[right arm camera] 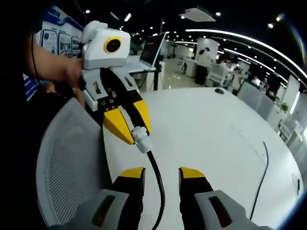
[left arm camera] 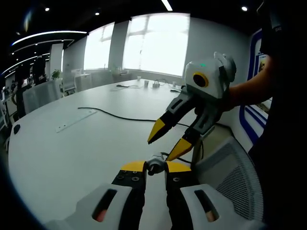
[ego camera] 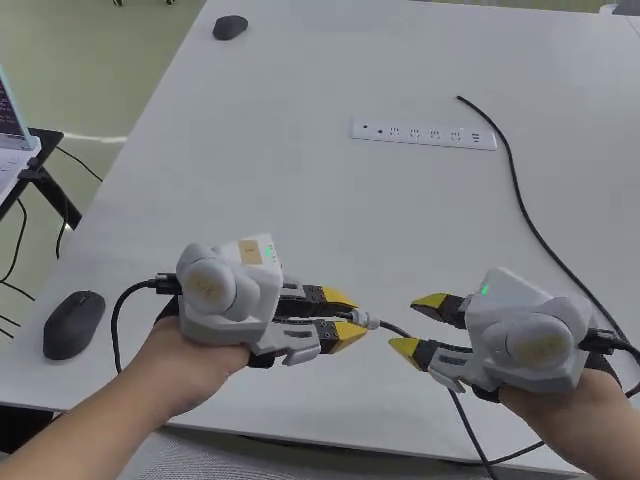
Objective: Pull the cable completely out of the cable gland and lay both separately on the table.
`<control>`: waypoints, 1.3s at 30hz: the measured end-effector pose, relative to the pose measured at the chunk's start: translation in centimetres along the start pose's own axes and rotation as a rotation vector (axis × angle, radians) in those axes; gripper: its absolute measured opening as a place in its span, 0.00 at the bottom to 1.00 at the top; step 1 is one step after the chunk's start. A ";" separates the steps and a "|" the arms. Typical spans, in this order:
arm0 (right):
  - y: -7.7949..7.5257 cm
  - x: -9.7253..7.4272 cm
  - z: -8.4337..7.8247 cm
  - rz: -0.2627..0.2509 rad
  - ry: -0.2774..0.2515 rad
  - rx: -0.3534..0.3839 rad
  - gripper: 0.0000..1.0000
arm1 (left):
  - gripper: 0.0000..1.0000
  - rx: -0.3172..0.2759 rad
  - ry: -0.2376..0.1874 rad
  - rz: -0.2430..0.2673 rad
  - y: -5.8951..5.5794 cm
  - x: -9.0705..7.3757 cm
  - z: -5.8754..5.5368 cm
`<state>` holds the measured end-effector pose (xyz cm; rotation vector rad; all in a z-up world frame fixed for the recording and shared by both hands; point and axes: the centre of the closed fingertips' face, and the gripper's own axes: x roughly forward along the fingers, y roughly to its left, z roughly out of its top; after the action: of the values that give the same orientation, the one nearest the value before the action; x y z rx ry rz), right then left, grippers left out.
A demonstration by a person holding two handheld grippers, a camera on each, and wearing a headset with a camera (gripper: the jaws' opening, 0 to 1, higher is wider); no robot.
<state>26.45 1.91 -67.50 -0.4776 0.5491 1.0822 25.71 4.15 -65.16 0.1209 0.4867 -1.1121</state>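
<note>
The left tool (ego camera: 346, 318) is clenched on the one gland (ego camera: 368, 322), which sits between its yellow tips just above the near edge of the surface (ego camera: 330, 210). One cable (ego camera: 393, 328) leaves the gland rightward and passes between the jaws of the right tool (ego camera: 418, 324), which is released, its jaws apart. Two mice lie on the surface, a near mouse (ego camera: 73, 323) and a far mouse (ego camera: 230, 27). There is also one power strip (ego camera: 424, 134) and one loose cable (ego camera: 520, 190).

Left gripper (left arm camera: 156, 167): jaws closed on the cable gland (left arm camera: 154, 163)
Right gripper (left arm camera: 169, 140): jaws apart, just beyond
Table (left arm camera: 72, 148): white
</note>
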 end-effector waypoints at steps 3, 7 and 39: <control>0.0 0.3 0.4 -0.015 0.002 -0.069 0.17 | 0.15 -0.001 -0.001 -0.003 0.0 0.0 0.0; 0.6 0.7 1.0 0.003 -0.008 -0.105 0.14 | 0.15 -0.004 -0.002 -0.006 0.0 -0.1 0.0; 0.7 0.8 -0.4 0.006 0.021 0.002 0.00 | 0.15 -0.041 -0.041 0.000 -0.1 -0.9 0.3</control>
<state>26.06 2.50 -68.39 -0.4866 0.5700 1.0835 25.42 4.81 -64.51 0.0619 0.4721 -1.1022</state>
